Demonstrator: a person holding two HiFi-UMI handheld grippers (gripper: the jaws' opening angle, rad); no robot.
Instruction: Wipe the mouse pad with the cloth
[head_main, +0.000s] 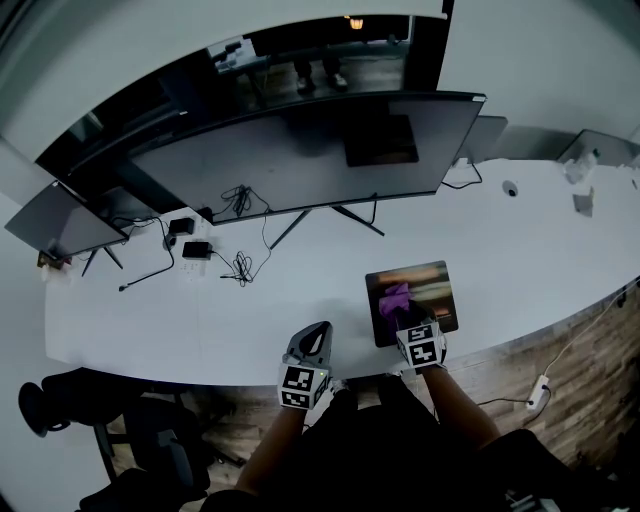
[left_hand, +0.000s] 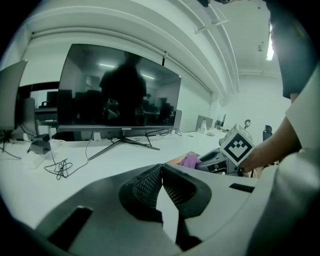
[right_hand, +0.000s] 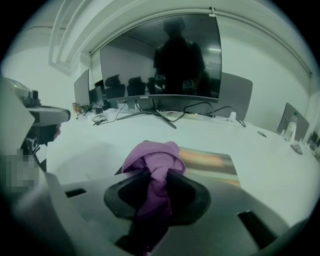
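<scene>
Mouse pad (head_main: 432, 285): flat on white bench (head_main: 150, 310), near its front edge, before the monitor (head_main: 300, 150). Purple cloth (right_hand: 152, 159): bunched over the pad, clamped in right tool (right_hand: 155, 187). Left tool (left_hand: 161, 172): jaws together, empty, left of pad.

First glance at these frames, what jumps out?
A big dark monitor dominates the back of the white desk. Near the desk's front edge, the right gripper is shut on a purple cloth, bunched over the colourful mouse pad. The left gripper is to its left, jaws together and holding nothing.
</scene>
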